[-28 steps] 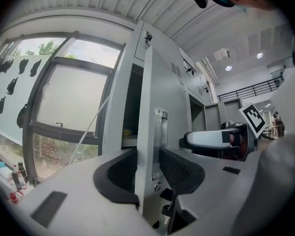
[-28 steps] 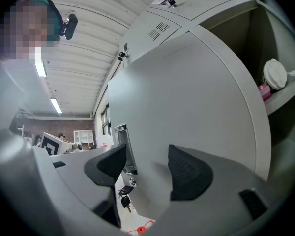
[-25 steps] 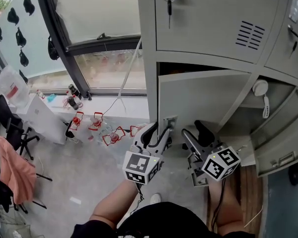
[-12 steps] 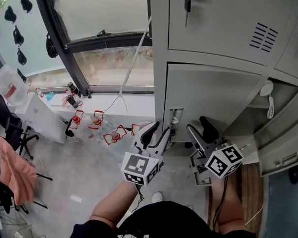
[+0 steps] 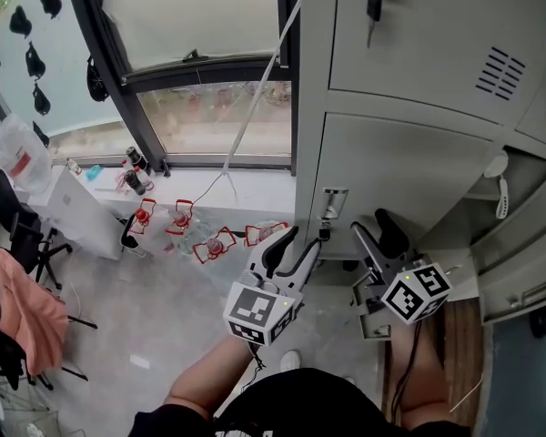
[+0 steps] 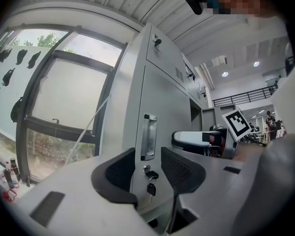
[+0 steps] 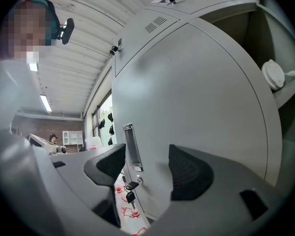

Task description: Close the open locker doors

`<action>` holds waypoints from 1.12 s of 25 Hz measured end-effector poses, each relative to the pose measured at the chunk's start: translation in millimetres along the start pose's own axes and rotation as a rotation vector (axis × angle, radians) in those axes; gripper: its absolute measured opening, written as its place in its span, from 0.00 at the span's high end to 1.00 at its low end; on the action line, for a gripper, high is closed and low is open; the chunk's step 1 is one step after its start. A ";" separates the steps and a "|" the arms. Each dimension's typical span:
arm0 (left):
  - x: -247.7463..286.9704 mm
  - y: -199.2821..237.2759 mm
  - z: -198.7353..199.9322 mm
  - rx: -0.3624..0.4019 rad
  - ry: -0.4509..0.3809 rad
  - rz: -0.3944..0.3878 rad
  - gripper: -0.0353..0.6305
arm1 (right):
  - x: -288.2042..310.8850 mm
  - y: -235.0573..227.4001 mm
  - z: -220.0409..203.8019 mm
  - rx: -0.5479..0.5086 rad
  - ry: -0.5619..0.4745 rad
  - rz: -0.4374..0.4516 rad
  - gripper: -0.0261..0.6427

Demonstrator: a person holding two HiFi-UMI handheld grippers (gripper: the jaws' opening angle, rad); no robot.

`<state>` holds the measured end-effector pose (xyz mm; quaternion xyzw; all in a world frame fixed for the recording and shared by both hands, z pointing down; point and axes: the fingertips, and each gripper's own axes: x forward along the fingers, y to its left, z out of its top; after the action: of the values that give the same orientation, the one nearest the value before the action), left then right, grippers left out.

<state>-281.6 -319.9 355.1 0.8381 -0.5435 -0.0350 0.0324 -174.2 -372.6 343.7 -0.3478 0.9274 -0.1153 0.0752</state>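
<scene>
Left gripper faces the lower locker door, jaws half apart and gripping nothing. The handle and key sit just beyond the gap. Right gripper is beside it, jaws wide and empty, with the door panel straight ahead. The door looks flush with the cabinet.

**Clutter around me, none of it my job**

At my ten o'clock, bottles with red handles stand on the floor below the window. Two dark bottles sit by the sill, further out. A pink cloth hangs at nine o'clock. A white cord slants across the glass at twelve.
</scene>
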 end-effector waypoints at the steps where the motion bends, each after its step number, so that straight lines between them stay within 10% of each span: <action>1: -0.4 0.6 0.1 0.000 0.000 -0.001 0.68 | 0.2 -0.3 -0.1 0.000 -0.002 -0.002 0.56; 14: -3.2 -13.0 1.5 0.006 0.007 -0.064 0.63 | -1.5 4.4 0.0 -0.009 -0.012 -0.002 0.51; 22: 10.7 -59.6 2.1 0.019 0.013 -0.222 0.47 | -37.0 -0.7 20.2 -0.043 -0.061 -0.037 0.44; 28: 44.0 -154.5 0.2 -0.006 0.022 -0.475 0.45 | -128.7 -35.5 53.8 -0.091 -0.118 -0.229 0.42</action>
<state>-123.3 -297.1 339.5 0.9426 -0.3306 -0.0342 0.0316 -44.0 -322.0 309.0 -0.4606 0.8799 -0.0603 0.1000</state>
